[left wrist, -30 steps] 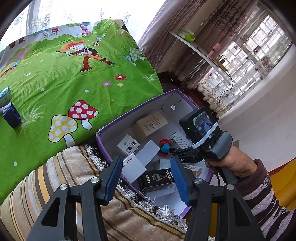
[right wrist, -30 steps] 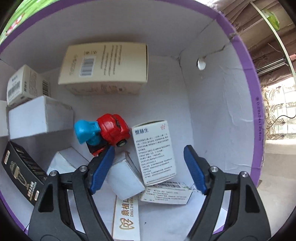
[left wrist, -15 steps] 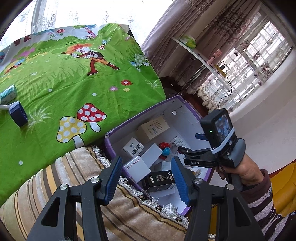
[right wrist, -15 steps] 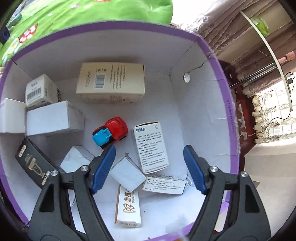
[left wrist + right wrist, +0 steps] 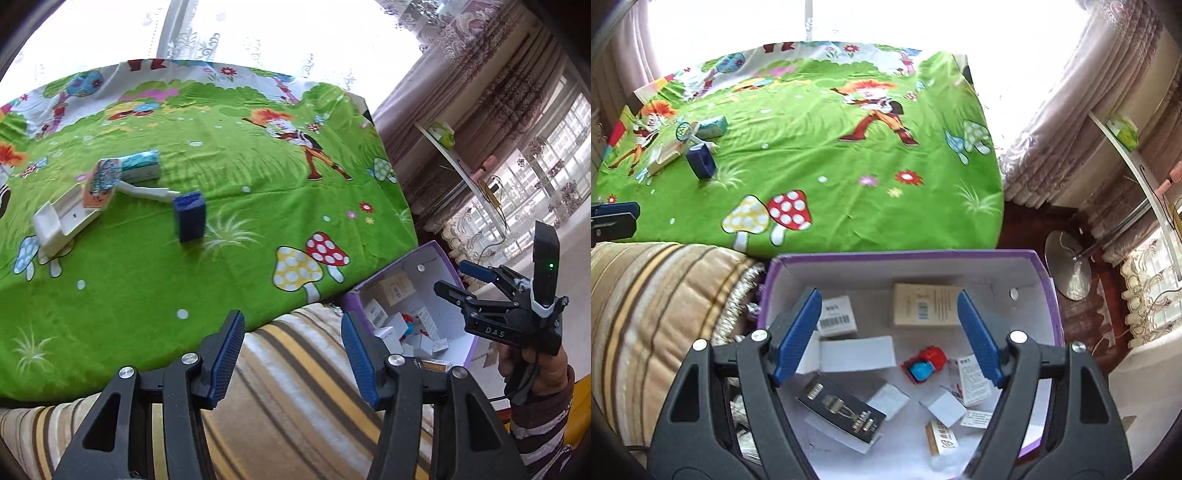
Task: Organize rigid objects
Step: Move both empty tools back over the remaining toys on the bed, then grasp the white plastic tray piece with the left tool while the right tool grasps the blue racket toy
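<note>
Blue-padded right hand-held gripper wide apart, empty, above purple box.

Home interior, I'd say living room or bedroom. I see green cartoon-print cloth with mushrooms and children over flat surface, striped tasselled cushion at its edge. Heavy mauve curtains and lace sheers frame gridded windows. White wall shelf carries small items. Dark wooden furniture below curtains. Purple cardboard box holds household packaging.
</note>
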Demonstrator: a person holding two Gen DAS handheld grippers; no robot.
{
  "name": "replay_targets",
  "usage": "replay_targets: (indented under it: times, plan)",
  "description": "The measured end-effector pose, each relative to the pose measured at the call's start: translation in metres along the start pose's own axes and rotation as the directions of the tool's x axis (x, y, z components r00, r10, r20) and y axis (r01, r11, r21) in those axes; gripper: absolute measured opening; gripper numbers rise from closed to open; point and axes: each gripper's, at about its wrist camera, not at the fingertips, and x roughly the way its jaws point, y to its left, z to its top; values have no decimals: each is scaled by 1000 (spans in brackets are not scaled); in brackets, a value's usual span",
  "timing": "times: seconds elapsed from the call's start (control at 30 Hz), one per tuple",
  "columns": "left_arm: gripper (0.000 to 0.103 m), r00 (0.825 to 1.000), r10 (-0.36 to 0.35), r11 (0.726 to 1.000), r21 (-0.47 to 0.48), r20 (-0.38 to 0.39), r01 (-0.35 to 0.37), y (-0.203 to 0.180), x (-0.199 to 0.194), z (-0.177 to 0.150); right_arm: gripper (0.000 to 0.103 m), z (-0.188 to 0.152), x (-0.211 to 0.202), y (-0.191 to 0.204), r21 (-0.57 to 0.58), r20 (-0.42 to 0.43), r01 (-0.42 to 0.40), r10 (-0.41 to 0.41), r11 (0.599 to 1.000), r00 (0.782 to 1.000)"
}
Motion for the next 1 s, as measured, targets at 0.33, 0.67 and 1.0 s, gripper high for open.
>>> replay_targets:
  times: [0.33, 0.67, 1.0]
  plan:
    - [56, 994, 102, 984, -148, 40, -95, 91, -25, 13, 79, 48, -6, 75, -113, 42, -89, 94, 990, 995]
    - [56, 986, 155, 940, -315, 62, -128, 154, -31, 33, 79, 95, 2, 135, -190, 76, -157, 174, 969, 982]
    - [56, 978, 202, 845, -513, 42, -152, 208, -13, 49, 79, 134, 17, 191, -246, 78, -194, 219, 950, 973]
